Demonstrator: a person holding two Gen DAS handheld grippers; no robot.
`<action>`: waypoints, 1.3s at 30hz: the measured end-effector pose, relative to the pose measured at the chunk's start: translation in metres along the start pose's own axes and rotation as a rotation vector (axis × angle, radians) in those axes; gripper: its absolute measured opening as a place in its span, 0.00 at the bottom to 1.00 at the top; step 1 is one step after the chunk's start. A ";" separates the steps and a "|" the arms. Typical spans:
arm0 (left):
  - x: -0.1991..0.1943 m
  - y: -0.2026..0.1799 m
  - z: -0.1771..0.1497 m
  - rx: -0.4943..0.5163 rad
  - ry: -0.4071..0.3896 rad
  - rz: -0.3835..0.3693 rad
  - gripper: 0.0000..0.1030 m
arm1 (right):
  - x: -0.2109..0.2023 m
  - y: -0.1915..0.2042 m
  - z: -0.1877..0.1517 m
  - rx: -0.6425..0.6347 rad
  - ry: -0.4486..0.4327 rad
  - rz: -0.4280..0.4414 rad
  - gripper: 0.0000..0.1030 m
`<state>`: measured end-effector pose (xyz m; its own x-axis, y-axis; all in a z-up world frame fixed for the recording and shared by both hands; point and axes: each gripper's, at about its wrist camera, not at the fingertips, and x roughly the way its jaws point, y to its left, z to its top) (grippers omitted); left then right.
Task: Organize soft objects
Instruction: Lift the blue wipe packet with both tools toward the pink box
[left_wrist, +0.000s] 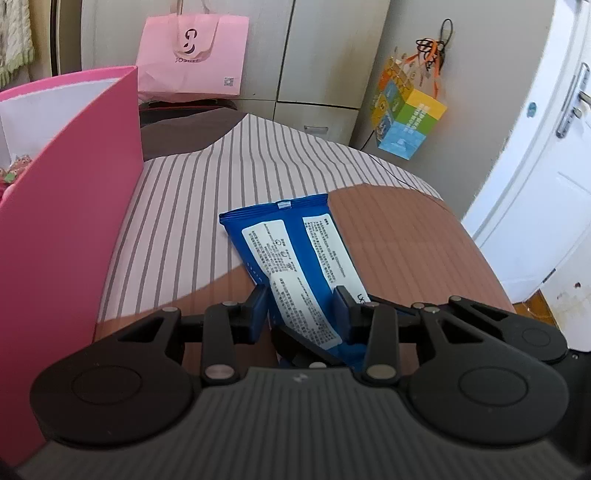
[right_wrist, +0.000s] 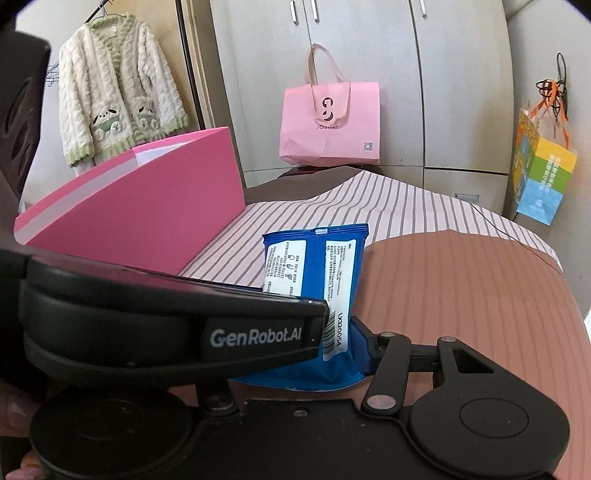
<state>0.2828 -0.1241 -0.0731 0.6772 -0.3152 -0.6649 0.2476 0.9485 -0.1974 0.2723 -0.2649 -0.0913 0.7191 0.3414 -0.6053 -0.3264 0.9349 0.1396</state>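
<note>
Left gripper (left_wrist: 303, 301) pinches the near end of the blue pack (left_wrist: 295, 258): both blue pads sit against the pack's sides, the pack running forward from the jaws, label side up, raised off the striped sheet (left_wrist: 207, 192).

Right gripper (right_wrist: 343, 332): its right finger (right_wrist: 373, 354) presses the pack (right_wrist: 332, 254) from the right at the near end. Its left finger is hidden behind the left gripper's body, which crosses the right wrist view from the left, so I cannot tell if the right gripper truly clamps the pack. Pack stands nearly on edge between the two tools there, far end pointing ahead.

Pink box (left_wrist: 70, 206) stands open just left of the left gripper, on the sheet; something small and plush shows inside at the left edge, too little visible to name. Pack is outside the box, right of its wall, not touching it.

Ahead, well apart: pink bag (right_wrist: 328, 122) against the wardrobe (right_wrist: 369, 55). Colourful bag (left_wrist: 406, 114) hangs ahead to the right. A cream cardigan (right_wrist: 118, 88) hangs ahead-left of the right gripper.
</note>
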 end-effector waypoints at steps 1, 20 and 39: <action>-0.004 -0.001 -0.002 0.006 -0.002 0.001 0.36 | -0.003 0.001 -0.001 0.002 -0.003 -0.002 0.56; -0.084 -0.010 -0.049 0.063 -0.022 -0.038 0.34 | -0.073 0.034 -0.036 0.054 -0.026 0.011 0.56; -0.217 0.032 -0.092 0.081 -0.155 0.016 0.35 | -0.149 0.132 -0.052 -0.077 -0.094 0.085 0.56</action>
<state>0.0799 -0.0223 -0.0014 0.7788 -0.3065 -0.5473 0.2862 0.9500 -0.1249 0.0904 -0.1975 -0.0235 0.7399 0.4300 -0.5173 -0.4321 0.8932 0.1244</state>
